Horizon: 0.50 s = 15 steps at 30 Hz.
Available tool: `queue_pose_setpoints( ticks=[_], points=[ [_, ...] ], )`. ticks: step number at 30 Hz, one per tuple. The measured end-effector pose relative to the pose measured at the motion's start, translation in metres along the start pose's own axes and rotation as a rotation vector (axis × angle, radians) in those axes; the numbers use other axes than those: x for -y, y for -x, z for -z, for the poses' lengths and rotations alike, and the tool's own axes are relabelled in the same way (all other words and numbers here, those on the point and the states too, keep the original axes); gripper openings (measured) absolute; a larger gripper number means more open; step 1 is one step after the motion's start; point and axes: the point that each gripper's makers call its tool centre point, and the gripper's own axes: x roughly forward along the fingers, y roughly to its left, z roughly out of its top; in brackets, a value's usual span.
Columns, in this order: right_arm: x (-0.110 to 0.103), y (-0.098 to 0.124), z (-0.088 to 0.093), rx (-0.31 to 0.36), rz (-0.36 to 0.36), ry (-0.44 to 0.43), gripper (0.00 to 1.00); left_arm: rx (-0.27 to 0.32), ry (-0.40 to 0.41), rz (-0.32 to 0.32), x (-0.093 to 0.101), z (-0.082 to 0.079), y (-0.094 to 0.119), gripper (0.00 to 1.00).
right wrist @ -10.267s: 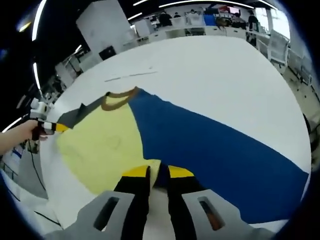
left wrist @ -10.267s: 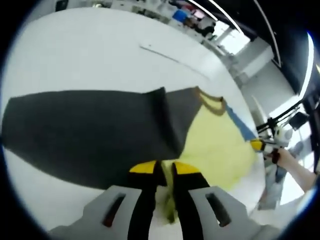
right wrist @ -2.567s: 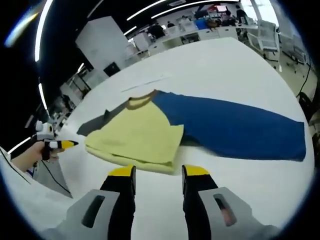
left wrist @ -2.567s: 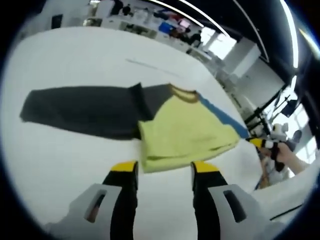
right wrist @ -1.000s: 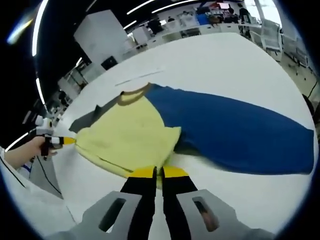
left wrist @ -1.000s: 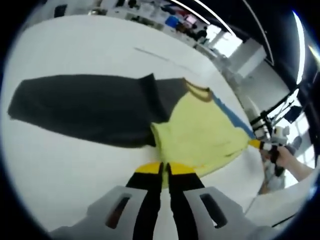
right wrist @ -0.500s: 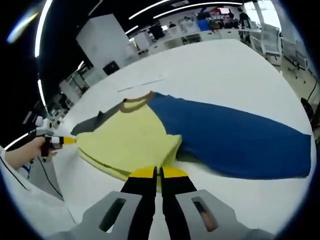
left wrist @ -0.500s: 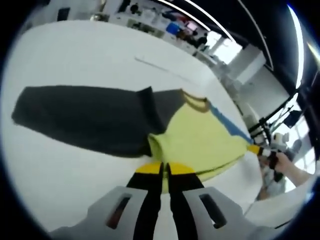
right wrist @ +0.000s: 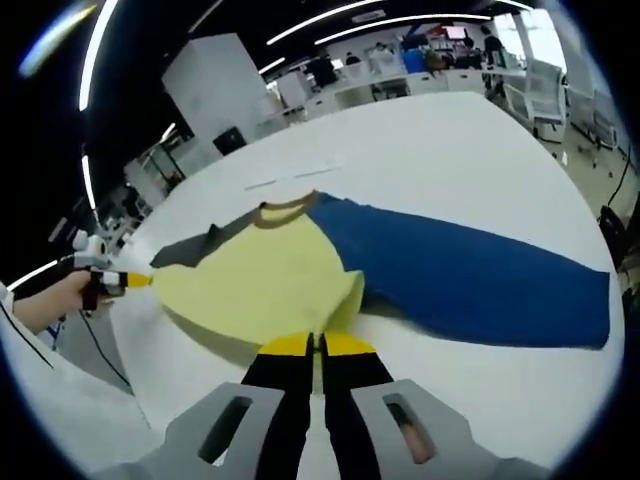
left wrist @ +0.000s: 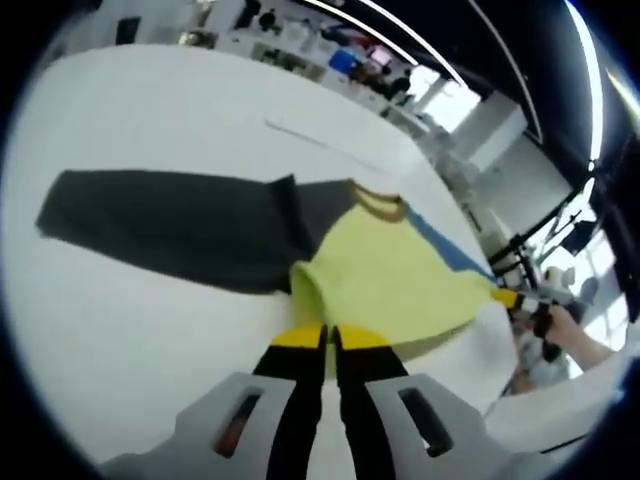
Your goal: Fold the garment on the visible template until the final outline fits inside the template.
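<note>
**Both hand-held grippers pinching the folded yellow edge of the garment**

In my left gripper view, the dark grey sleeve [left wrist: 170,225] stretches flat from the left of the frame toward the centre, lying on the white worktop [left wrist: 120,330]. Just right of centre the yellow body [left wrist: 390,285] of the garment [left wrist: 330,250] is doubled over, with its brown collar [left wrist: 378,203] at the upper middle and a thin strip of the blue sleeve [left wrist: 440,245] running off to the right behind it. My left hand-held gripper [left wrist: 326,338] rises from the bottom centre with its yellow-tipped jaws pressed together on the near yellow edge. At the far right of this view my other hand [left wrist: 560,330] holds the right hand-held gripper at the opposite corner of the yellow fold.

In my right gripper view, my hand [right wrist: 60,300] at the left edge holds the left hand-held gripper at the yellow corner. A sliver of the grey sleeve [right wrist: 195,245] shows at the left of centre, the yellow body [right wrist: 265,285] sits at the middle with the collar [right wrist: 285,208] above it, and the blue sleeve [right wrist: 470,280] spreads flat toward the right of the frame. My right hand-held gripper [right wrist: 318,345] comes up from the bottom centre, its jaws closed tight on the near yellow edge, which lifts slightly off the worktop [right wrist: 440,160]. A thin pale line [right wrist: 295,172] lies on the worktop beyond the collar.
</note>
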Motion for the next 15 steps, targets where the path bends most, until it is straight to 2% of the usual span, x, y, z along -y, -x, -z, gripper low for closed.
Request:
queue_pose_setpoints(
  ticks=[6, 15],
  points=[
    [-0.009, 0.015, 0.009, 0.002, -0.01, 0.007, 0.03, 0.0, -0.02, 0.02, 0.011, 0.008, 0.015, 0.0],
    [-0.019, 0.034, 0.029, -0.002, -0.018, 0.009, 0.03, -0.044, -0.053, 0.019, 0.018, 0.039, 0.035, 0.0]
  ],
)
